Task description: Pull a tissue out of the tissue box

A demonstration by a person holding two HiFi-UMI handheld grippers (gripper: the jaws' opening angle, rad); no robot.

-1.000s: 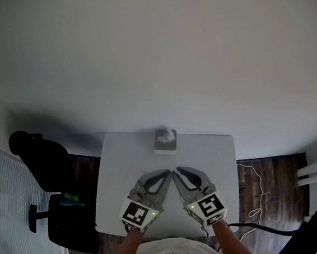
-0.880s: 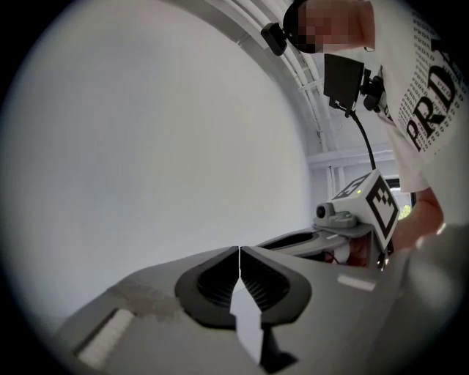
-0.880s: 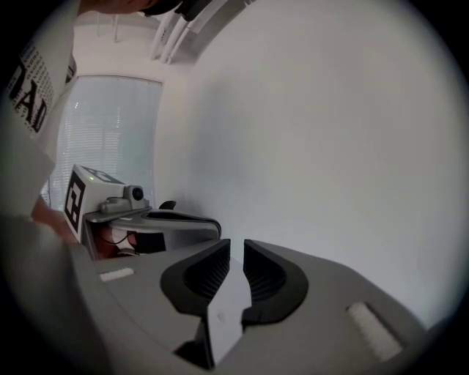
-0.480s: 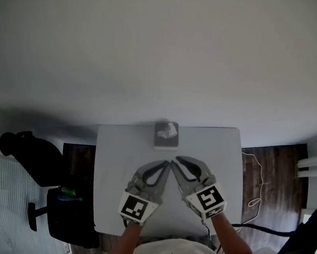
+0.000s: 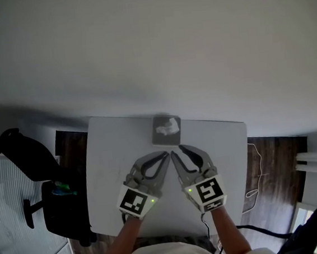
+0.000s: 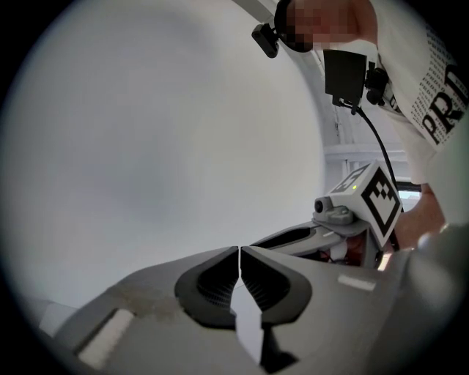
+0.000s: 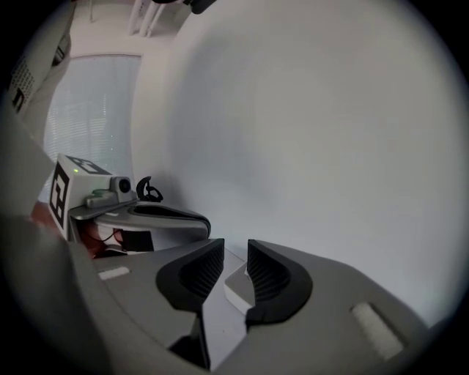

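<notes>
The grey tissue box (image 5: 166,130) stands at the table's far edge, with a white tissue poking out of its top. Both grippers hover over the table just short of it, tips nearly touching each other. My left gripper (image 5: 165,155) is shut and empty; in the left gripper view its jaws (image 6: 239,250) meet at the tips. My right gripper (image 5: 178,149) is opening, with a narrow gap between the pads and nothing pressed in them. In the right gripper view the box's corner (image 7: 236,287) shows through the gap of the right gripper (image 7: 236,253), still ahead of it.
The white table (image 5: 107,151) stands against a pale wall. A black office chair (image 5: 24,157) is to its left on the dark wood floor. A cable (image 5: 253,173) lies on the floor at the right. The person's arms reach in from the bottom edge.
Both grippers have moved forward and down toward the tissue box. The right gripper's jaws have parted slightly. The left stays shut.
</notes>
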